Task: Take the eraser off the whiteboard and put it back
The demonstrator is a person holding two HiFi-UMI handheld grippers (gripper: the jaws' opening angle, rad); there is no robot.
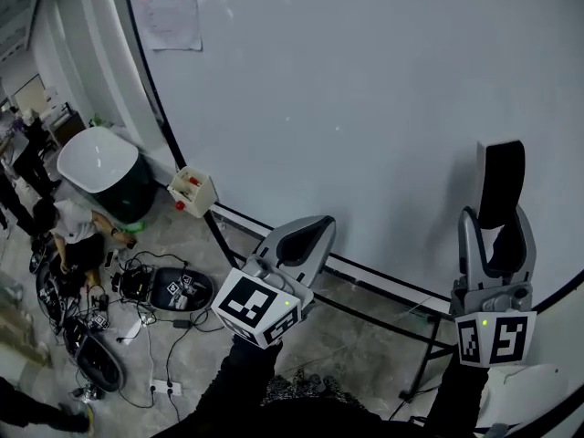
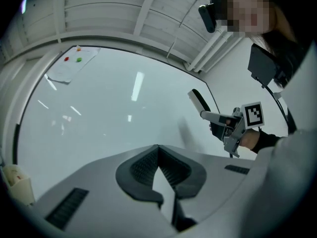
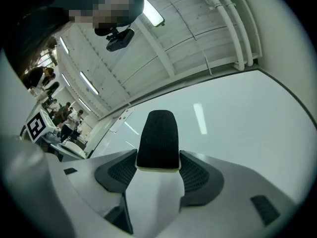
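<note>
The eraser (image 1: 502, 182), with black felt on a white body, stands upright between the jaws of my right gripper (image 1: 497, 234), which is shut on its lower end. In the right gripper view the eraser (image 3: 158, 135) fills the gap between the dark pads (image 3: 197, 175), felt side towards the camera. It is held in front of the large whiteboard (image 1: 365, 89); I cannot tell whether it touches the board. My left gripper (image 1: 306, 237) hangs lower and to the left, shut and empty. Its pads (image 2: 141, 167) meet at the tips. From there the right gripper (image 2: 218, 117) and eraser (image 2: 199, 101) show at the right.
A sheet with red and green magnets (image 1: 169, 7) hangs at the board's top left. A small marker box (image 1: 193, 190) sits at its lower left edge. The board's black stand rail (image 1: 365, 290) runs below. Cables and devices (image 1: 137, 290), a white tub (image 1: 99, 162) and people lie at the left.
</note>
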